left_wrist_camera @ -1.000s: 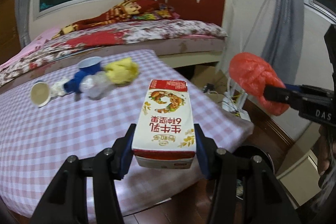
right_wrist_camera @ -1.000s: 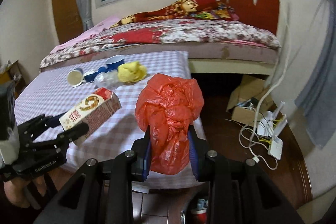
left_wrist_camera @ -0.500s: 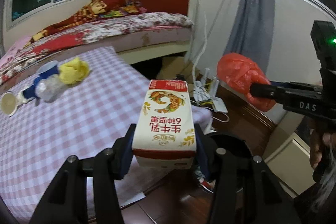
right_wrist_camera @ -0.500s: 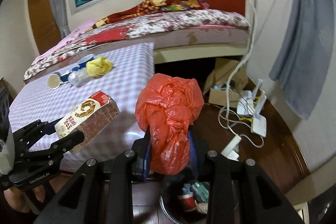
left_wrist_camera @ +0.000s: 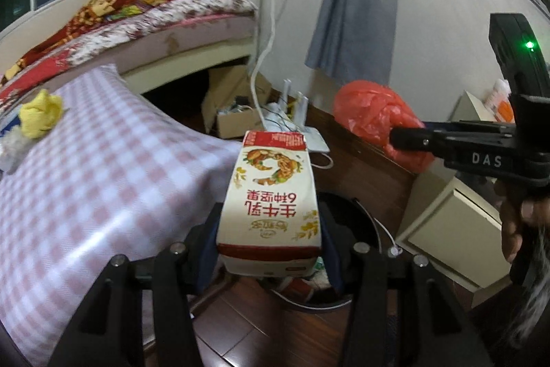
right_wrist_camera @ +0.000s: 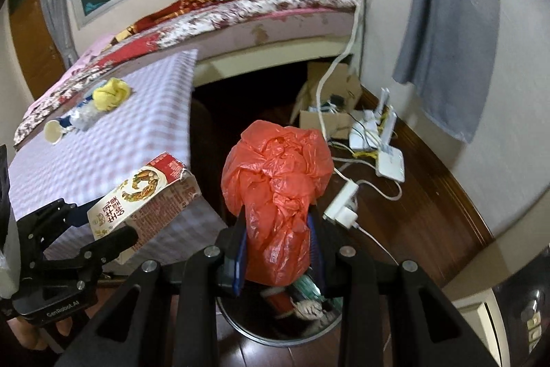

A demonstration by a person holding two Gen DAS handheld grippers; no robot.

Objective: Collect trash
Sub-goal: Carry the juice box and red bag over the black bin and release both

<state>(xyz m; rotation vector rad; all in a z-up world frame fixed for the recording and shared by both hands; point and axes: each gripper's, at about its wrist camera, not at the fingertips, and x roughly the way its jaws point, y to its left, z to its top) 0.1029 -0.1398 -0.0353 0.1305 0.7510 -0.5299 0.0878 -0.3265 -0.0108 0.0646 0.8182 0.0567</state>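
Both loads are gripped, carton [left_wrist_camera: 271, 195] clamped in the left gripper [left_wrist_camera: 270, 250], bag [right_wrist_camera: 278, 195] in the right gripper [right_wrist_camera: 278, 250], above the bin [right_wrist_camera: 275, 329] at six o'clock; release should be delayed until centred.

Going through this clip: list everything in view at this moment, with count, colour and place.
milk carton: 1, white and red, held in left tool
plastic bag: 1, red, held in right tool
trash bin: 1, dark, on floor below both tools
crumpled paper: 1, yellow, on table
paper cup: 1, white, lying on table
table: 1, pink-checked cloth
bed: 1, floral cover, behind table
cardboard box: 1, brown, on floor
left tool: black, shut on carton
right tool: black, shut on bag
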